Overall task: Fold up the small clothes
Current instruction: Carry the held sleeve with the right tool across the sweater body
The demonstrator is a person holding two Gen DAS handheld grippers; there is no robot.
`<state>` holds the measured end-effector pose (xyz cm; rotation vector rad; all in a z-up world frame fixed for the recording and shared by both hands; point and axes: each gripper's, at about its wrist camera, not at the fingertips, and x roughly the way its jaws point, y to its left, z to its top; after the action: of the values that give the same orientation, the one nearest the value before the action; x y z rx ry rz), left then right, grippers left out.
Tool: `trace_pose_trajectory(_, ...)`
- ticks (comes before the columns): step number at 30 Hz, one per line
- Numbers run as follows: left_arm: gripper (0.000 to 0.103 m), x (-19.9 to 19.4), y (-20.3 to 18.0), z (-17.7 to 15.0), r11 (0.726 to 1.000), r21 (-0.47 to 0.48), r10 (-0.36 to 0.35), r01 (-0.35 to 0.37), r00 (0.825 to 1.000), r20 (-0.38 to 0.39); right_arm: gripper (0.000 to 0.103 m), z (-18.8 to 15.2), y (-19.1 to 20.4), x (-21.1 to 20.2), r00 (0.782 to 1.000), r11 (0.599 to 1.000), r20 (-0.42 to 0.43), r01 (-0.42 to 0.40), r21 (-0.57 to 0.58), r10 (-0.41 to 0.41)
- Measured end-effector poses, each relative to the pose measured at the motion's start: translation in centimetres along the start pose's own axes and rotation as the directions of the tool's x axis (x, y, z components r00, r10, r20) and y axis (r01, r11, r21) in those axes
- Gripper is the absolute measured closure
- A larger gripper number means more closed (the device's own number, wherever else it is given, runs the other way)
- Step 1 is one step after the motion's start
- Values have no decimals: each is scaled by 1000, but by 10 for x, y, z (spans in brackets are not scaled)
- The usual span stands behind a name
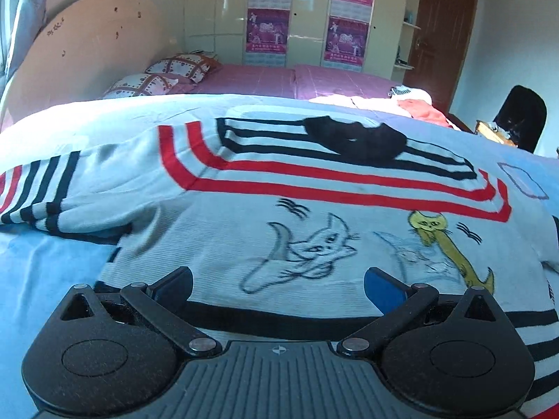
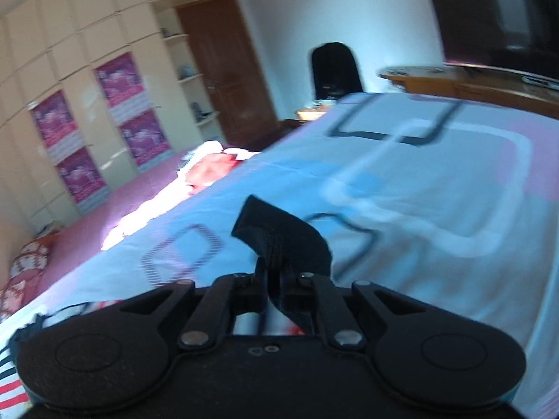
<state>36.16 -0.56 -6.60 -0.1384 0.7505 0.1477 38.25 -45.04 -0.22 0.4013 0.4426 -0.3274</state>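
On the blue bed (image 1: pixel 52 272), my left gripper (image 1: pixel 277 288) gapes above the white cartoon-print striped knit sweater (image 1: pixel 279 209); my right gripper (image 2: pixel 270 279) pinches its black hem (image 2: pixel 279 237), which may slip.

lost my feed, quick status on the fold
Left gripper open above sweater. Right gripper shut on black knit edge. Nothing in the way.

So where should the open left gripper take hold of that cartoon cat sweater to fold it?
Probably the striped hem edge of the sweater, coming in low from the near side. The left gripper hangs open right above that hem, which lies flat on the bedspread, so a thin edge pinch looks easiest. The collar is farther away.
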Motion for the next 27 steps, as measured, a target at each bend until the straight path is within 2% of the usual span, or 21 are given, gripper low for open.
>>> trace_pose_trajectory(4, 0, 5, 42, 10, 1000, -29, -8, 8, 1000, 14, 96, -19, 88, -8, 988, 985, -23, -152, -84, 150)
trace_pose_trajectory(7, 0, 6, 72, 12, 999, -53, -4, 5, 1000, 22, 96, -47, 158, -9, 963, 955, -81, -267, -131, 258)
trace_pose_trajectory(10, 0, 4, 100, 14, 997, -75, 8, -6, 1000, 23, 96, -79, 213, -5, 940, 928, -142, -332, -170, 311)
trace_pose_trajectory(14, 0, 4, 131, 16, 994, -103, 22, -20, 1000, 22, 96, -114, 261, 1, 914, 901, -219, -385, -198, 342)
trace_pose_trajectory(18, 0, 7, 150, 16, 993, -117, 26, -24, 1000, 9, 95, -142, 288, 9, 896, 887, -296, -402, -225, 331)
trace_pose_trajectory(20, 0, 9, 152, 16, 993, -120, 9, -9, 1000, 0, 86, -159, 296, 18, 871, 876, -375, -421, -235, 317)
trace_pose_trajectory(21, 0, 10, 151, 16, 993, -118, -4, 4, 1000, -2, 79, -162, 297, 15, 869, 862, -363, -439, -253, 336)
trace_pose_trajectory(23, 0, 12, 144, 18, 992, -114, -45, 45, 999, 4, 57, -164, 304, 4, 853, 825, -376, -481, -296, 362)
trace_pose_trajectory(25, 0, 16, 132, 22, 989, -111, -101, 102, 995, 13, 52, -159, 302, -13, 852, 800, -353, -500, -330, 387)
trace_pose_trajectory(27, 0, 24, 112, 29, 977, -115, -177, 178, 984, 22, 53, -155, 287, -31, 859, 785, -308, -503, -362, 409)
